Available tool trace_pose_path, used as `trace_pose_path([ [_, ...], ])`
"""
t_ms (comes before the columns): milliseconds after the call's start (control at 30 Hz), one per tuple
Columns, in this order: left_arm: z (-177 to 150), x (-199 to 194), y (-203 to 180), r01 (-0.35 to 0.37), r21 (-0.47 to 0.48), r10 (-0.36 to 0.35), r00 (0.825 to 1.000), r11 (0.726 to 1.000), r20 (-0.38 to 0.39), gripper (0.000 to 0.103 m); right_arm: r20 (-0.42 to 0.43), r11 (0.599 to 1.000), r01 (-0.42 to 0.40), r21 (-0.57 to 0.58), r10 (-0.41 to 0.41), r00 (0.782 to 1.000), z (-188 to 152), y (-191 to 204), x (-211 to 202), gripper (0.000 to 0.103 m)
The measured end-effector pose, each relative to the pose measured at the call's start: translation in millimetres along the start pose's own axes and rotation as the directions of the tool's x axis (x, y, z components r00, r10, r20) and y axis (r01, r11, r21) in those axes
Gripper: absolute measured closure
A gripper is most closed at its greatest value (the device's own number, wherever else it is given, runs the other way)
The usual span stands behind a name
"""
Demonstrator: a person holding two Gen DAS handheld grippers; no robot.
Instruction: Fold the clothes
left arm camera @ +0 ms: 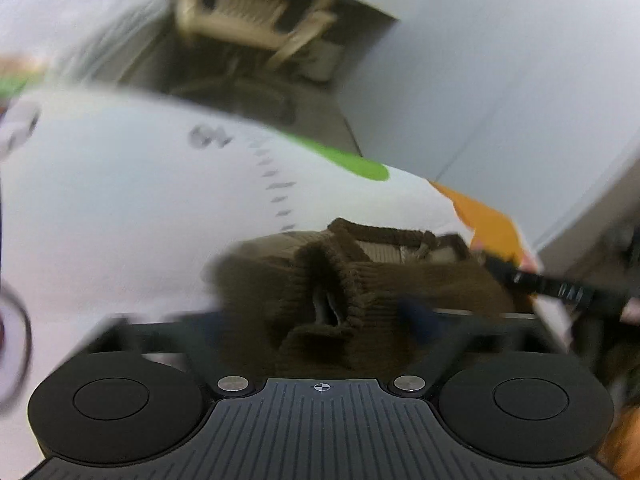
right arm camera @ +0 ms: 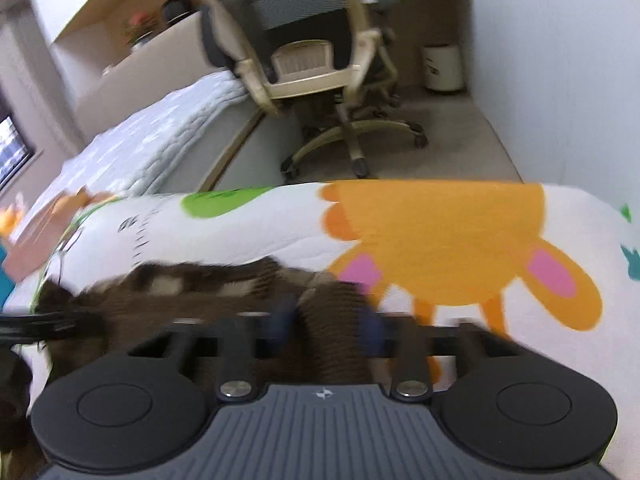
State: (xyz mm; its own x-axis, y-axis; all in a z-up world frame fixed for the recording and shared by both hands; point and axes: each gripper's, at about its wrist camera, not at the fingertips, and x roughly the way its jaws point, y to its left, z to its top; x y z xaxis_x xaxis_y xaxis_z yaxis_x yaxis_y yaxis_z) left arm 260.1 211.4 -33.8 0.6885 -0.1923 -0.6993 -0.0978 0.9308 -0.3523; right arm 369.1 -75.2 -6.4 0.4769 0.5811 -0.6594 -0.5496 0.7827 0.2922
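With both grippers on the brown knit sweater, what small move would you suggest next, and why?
Probably carry both held edges forward together and lay them on the rest of the brown knit sweater. The left gripper and right gripper each appear closed on ribbed fabric, and the garment looks bunched on the printed mat, so the fold seems unfinished. Blur limits certainty.

One brown knit garment [left arm camera: 360,280], centre to lower centre of both views. One printed mat [right arm camera: 440,232] beneath it, bearing one orange animal figure [right arm camera: 436,240] and one green patch [right arm camera: 216,200] at centre left of the right view. Two grippers: left gripper [left arm camera: 320,320] and right gripper [right arm camera: 326,320], one at the bottom of each view. One office chair [right arm camera: 304,52], top centre. One white bin [right arm camera: 442,66], upper right. One bed [right arm camera: 160,128], left.
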Motion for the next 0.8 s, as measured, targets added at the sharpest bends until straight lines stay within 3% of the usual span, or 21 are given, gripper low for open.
trace_pose_path([
  [67,3.7,-28.5,-3.2,0.085,0.057,-0.088,0.995,0.995,0.046,0.08,0.074,0.998,-0.017,-0.056,0.021,0.997,-4.1,13.5,-37.6,0.086],
  [167,0.3,-89.3,-10.2,0.189,0.192,-0.215,0.969,0.963,0.125,0.08,0.194,0.987,-0.023,-0.158,0.054,0.979,-20.7,35.5,-112.9,0.086],
  [267,-28.9,-146.7,-23.0,0.223,0.331,-0.287,0.945,0.917,0.159,0.08,0.258,0.971,0.005,-0.238,0.058,0.964,-56.3,56.9,-171.5,0.086],
  [333,-56.6,-169.3,-29.1,0.222,0.399,-0.301,0.942,0.89,0.146,0.078,0.255,0.962,0.02,-0.271,0.052,0.966,-86.6,67.1,-196.5,0.086],
  [400,-86.2,-177.0,-33.7,0.2,0.448,-0.275,0.955,0.871,0.108,0.069,0.239,0.951,0.047,-0.307,0.029,0.971,-118.7,75.7,-212.2,0.085],
  [533,-132.4,-181.1,-32.3,0.216,0.496,-0.241,0.971,0.841,-0.014,0.035,0.169,0.941,0.084,-0.329,-0.029,0.985,-171.1,78.3,-214.7,0.06],
  [567,-140.9,-183.1,-30.5,0.232,0.496,-0.24,0.969,0.837,-0.049,0.023,0.16,0.944,0.083,-0.319,-0.033,0.987,-177.9,75.9,-219.7,0.054],
  [667,-152.5,-192.4,-18.9,0.303,0.439,-0.282,0.953,0.846,-0.114,0.009,0.17,0.958,0.078,-0.275,-0.032,0.985,-184.8,65.5,-238.6,0.049],
  [700,-153.0,-197.4,-11.9,0.331,0.397,-0.308,0.944,0.856,-0.121,0.009,0.189,0.966,0.07,-0.249,-0.022,0.982,-180.4,61.4,-244.5,0.047],
  [800,-145.8,-203.3,18.8,0.424,0.154,-0.415,0.906,0.892,-0.09,0.007,0.244,0.983,0.034,-0.18,0.011,0.97,-164.3,52.5,-253.4,0.038],
])
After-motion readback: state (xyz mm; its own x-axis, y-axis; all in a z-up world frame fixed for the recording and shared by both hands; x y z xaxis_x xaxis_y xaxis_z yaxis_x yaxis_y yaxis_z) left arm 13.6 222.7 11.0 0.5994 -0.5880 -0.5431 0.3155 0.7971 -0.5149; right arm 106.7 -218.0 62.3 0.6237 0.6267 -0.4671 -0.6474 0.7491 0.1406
